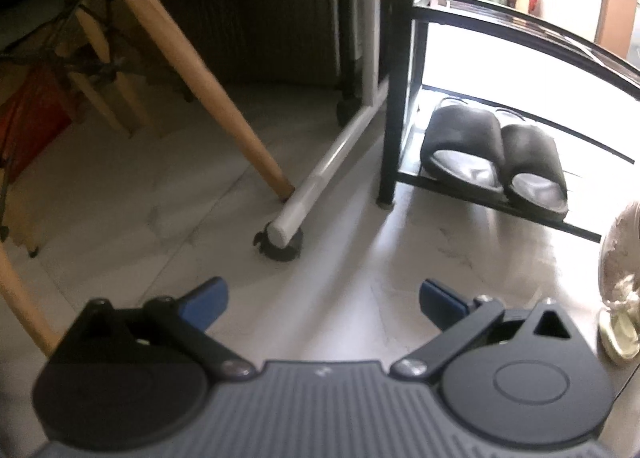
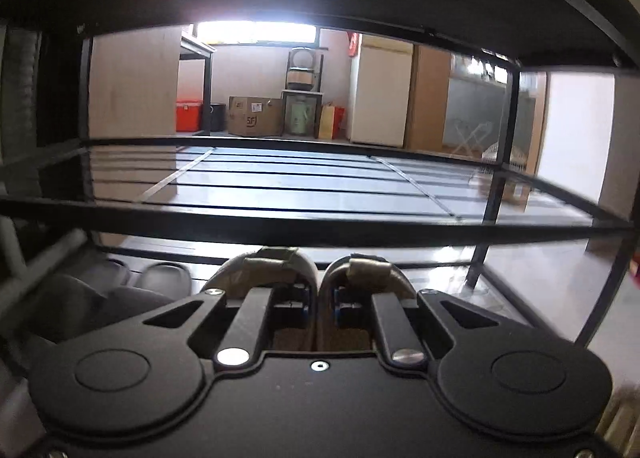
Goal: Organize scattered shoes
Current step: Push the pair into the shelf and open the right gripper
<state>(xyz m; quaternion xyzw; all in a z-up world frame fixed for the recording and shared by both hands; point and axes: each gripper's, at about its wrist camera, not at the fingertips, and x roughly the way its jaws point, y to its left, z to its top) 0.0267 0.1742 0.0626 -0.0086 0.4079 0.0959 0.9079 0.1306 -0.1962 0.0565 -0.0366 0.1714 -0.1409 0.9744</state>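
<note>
Jaws of the right gripper [image 2: 319,300] pinch the touching inner sides of a pair of tan sandals [image 2: 280,264], held together in front of the black metal shoe rack [image 2: 320,217]; their straps look like matte, suede-like fabric with fold-over tabs. Left gripper [image 1: 323,304] jaws stand wide, blue-padded, with nothing between them, above the pale glossy tile floor [image 1: 180,193]. On the rack's slatted bottom shelf, at its left end, sits a pair of black slide slippers [image 1: 496,149], smooth and rounded, side by side.
</note>
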